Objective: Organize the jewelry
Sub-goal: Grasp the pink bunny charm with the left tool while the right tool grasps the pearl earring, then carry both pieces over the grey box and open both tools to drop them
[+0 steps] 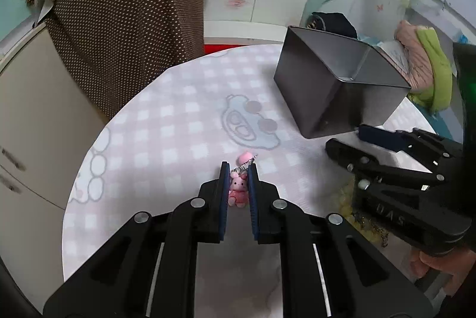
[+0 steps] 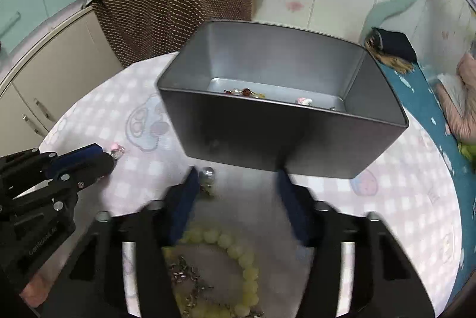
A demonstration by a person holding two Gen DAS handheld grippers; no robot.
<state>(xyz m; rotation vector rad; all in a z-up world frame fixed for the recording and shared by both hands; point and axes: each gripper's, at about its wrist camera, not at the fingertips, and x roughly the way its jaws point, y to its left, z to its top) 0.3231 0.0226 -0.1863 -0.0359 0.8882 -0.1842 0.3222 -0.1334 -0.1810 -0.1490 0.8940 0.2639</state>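
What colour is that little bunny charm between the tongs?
Pink: the bunny charm has a pink body and face. It shows best in the left wrist view, between the left tongs.

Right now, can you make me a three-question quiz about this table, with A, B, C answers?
1. Where is the pink bunny charm?
A. inside the tin
B. between the left gripper's pads
C. on the cabinet

2. What colour are the beads of the bracelet under the right gripper?
A. pale yellow
B. red
C. black

3. Is the metal tin empty?
A. yes, empty
B. it has a lid on
C. no, small trinkets lie in it

Answers: 1 B, the blue pads squeeze the bunny. 2 A, the round beads look pale yellow. 3 C, little pieces show on its floor.
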